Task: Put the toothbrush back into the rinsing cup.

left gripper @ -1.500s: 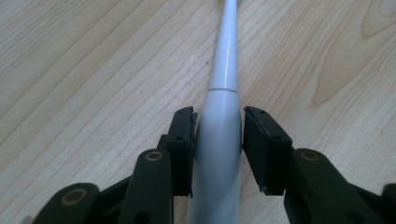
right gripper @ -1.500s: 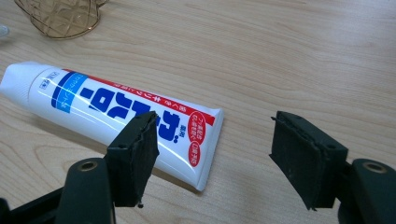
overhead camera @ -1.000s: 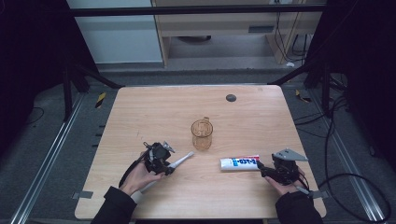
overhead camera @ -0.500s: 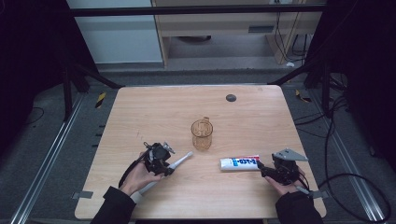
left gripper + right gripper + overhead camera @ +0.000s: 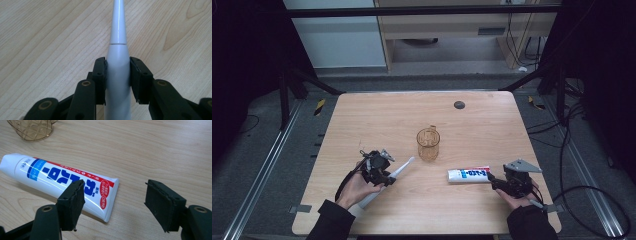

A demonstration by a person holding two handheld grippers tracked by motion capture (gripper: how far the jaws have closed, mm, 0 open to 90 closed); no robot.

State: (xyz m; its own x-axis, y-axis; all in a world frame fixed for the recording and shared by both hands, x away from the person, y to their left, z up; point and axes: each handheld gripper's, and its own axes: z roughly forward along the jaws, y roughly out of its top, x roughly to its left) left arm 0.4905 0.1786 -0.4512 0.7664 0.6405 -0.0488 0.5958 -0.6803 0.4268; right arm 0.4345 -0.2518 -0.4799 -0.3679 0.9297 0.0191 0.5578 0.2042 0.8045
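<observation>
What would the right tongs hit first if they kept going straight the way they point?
Probably the toothpaste tube: the open right tongs point at its crimped end, lying just ahead on the table.

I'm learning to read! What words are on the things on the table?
Toothpaste tube: big blue Japanese letters on white, seen upside down, too hard to read surely.
Small print in its red stripe and oval: too small to read.
Toothbrush and cup: no words.
</observation>
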